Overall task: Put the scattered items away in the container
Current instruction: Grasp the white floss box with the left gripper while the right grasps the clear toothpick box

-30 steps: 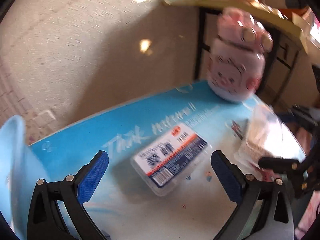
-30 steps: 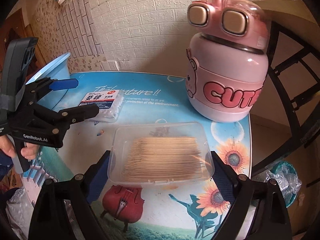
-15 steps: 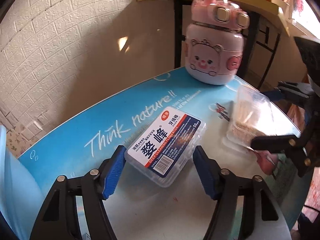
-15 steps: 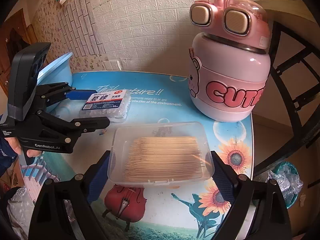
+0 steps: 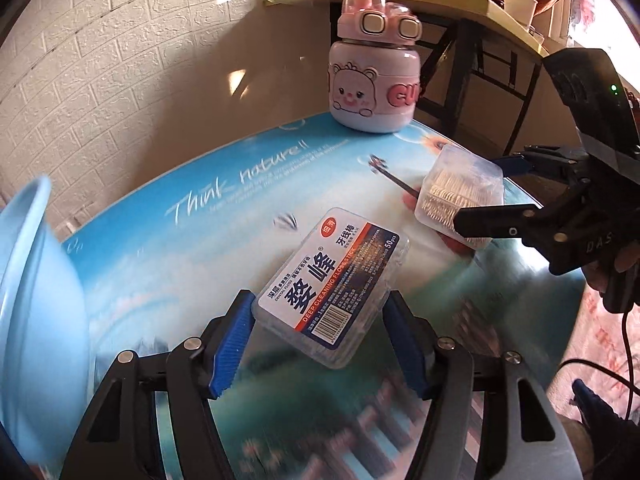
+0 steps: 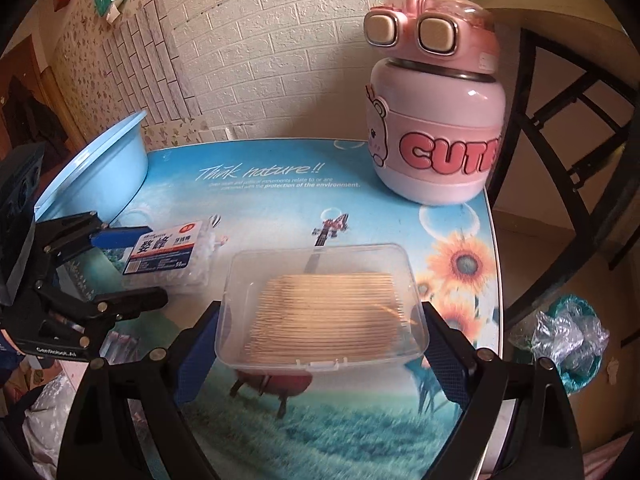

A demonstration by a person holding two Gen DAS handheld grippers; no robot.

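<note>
A clear dental floss box [image 5: 332, 280] with a blue and white label sits between the blue pads of my left gripper [image 5: 320, 336], which press on its two sides. From the right wrist the floss box [image 6: 168, 252] shows in the left gripper [image 6: 138, 268], near the light blue basin [image 6: 100, 172]. My right gripper [image 6: 322, 344] is shut on a clear box of toothpicks [image 6: 324, 312], held just above the printed table [image 6: 280, 200]. In the left wrist view the toothpick box [image 5: 460, 196] hangs tilted in the right gripper [image 5: 484, 190].
A pink bear jar [image 6: 436, 140] stands at the table's far right corner, also seen as the jar [image 5: 374, 80]. The blue basin [image 5: 32, 300] rises at the left edge. A brick wall lies behind, and a black metal frame [image 6: 560, 160] with a bin bag [image 6: 568, 336] to the right.
My left gripper went from wide open to shut on the floss box and carried it toward the basin. The right gripper shifted a little with the toothpick box in it.
</note>
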